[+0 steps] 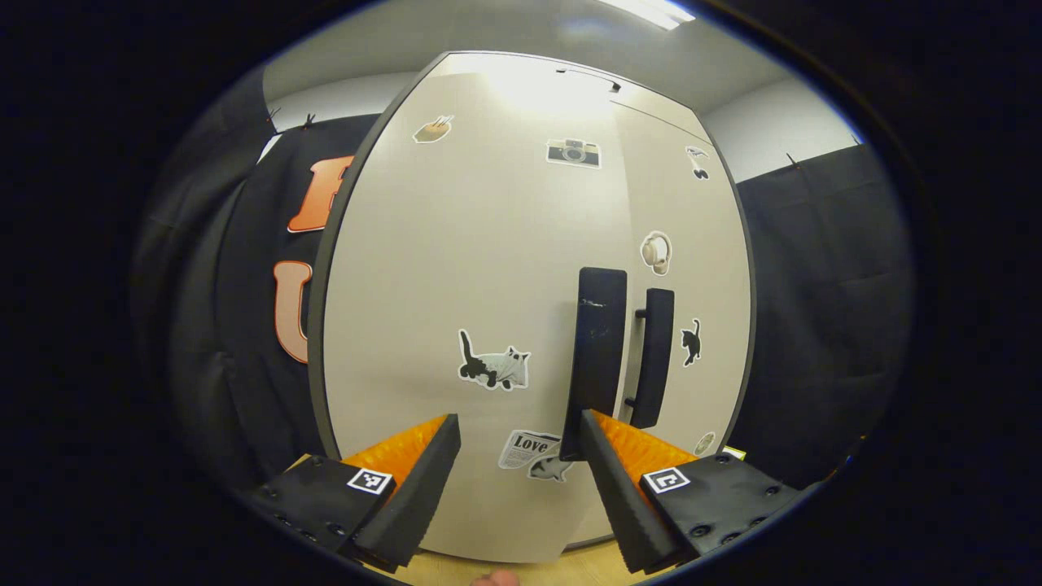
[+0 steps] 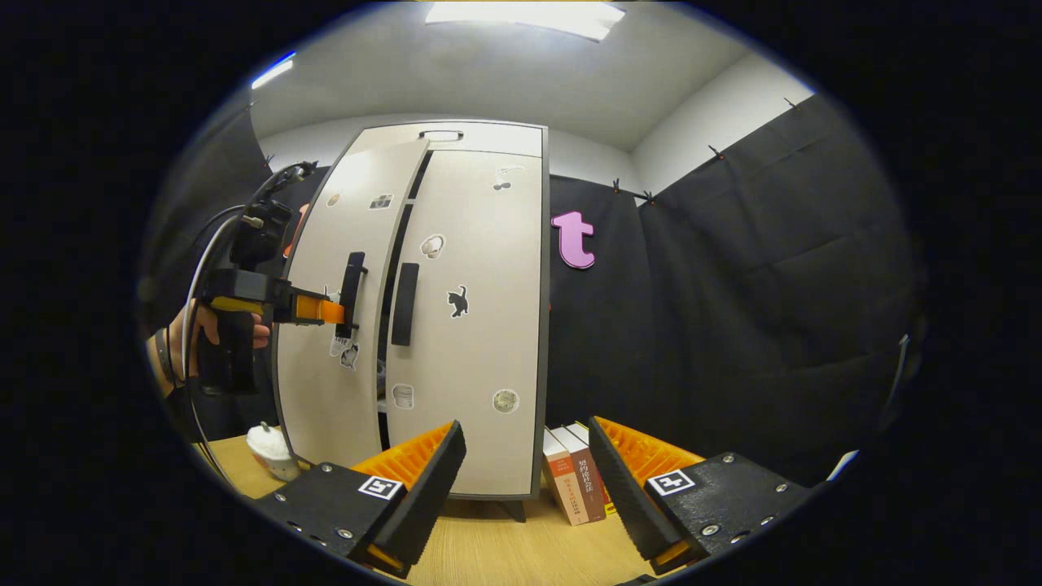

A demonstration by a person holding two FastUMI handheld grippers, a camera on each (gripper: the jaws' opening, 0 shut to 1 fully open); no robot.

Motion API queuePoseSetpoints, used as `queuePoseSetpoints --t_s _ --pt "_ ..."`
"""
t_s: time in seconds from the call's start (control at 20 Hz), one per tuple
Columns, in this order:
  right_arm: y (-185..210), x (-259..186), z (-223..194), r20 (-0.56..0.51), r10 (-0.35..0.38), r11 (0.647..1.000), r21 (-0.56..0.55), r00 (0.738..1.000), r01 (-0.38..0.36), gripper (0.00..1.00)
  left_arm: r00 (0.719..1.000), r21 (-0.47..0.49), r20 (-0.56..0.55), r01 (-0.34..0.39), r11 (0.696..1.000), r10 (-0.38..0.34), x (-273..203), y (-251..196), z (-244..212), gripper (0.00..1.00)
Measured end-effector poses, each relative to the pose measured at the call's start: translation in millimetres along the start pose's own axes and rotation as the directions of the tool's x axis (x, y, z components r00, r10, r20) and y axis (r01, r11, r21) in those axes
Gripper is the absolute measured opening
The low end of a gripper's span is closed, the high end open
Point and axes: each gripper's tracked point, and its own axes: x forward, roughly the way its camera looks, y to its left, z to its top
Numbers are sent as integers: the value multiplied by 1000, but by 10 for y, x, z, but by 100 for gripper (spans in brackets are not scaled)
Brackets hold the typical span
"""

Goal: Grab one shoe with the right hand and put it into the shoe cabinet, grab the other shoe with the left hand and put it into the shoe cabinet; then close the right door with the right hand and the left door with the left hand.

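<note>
I judge the step in hand to be closing the left door (image 2: pixel 334 317) of the shoe cabinet (image 2: pixel 488 142) with the left tongs (image 1: pixel 521 468). The right door (image 2: pixel 476 325) appears flush with the cabinet front, while the left door stands slightly ajar, with a dark gap down the middle between the two.

To do this well, I would press the left tongs flat against the door panel close to its handle (image 1: pixel 598 358), pushing straight toward the cabinet so the door swings home without rebounding, and I would keep the fingers from hooking behind the handle.

In the left gripper view the left tongs are spread wide, holding nothing; the left door's handle rises just beyond the right-hand finger, and the right door's handle (image 1: pixel 654 358) sits just beside it. In the right gripper view the left tongs (image 2: pixel 326 310) reach the left handle (image 2: pixel 351 295), seemingly touching it (the view is too small there to confirm contact).

The right tongs (image 2: pixel 525 480) are likewise released and empty, held well back from the cabinet above the desk (image 2: pixel 505 545). Some books (image 2: pixel 574 480) lean just beside the cabinet's right corner.

I cannot make out the shoes; something pale shows low in the door gap, but I cannot tell what it is.
</note>
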Motion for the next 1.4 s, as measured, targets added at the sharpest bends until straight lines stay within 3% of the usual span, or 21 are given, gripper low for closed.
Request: queuePoseSetpoints --t_s 0.65,0.95,1.25,1.4 --pt "-12 -19 -28 -15 1 1000 1 1000 -1 94 1000 20 19 -18 1000 17 246 6 -13 97" --pt "62 9 -43 -17 29 1000 9 999 -29 94 998 0 61 -36 999 36 -248 124 117 96" --pt "271 97 -5 -9 96 995 23 995 -96 94 988 44 116 -109 993 103 -931 321 80 96" --pt "372 100 -23 -15 127 992 24 992 -127 94 990 3 109 -90 996 89 -1262 294 -44 96"
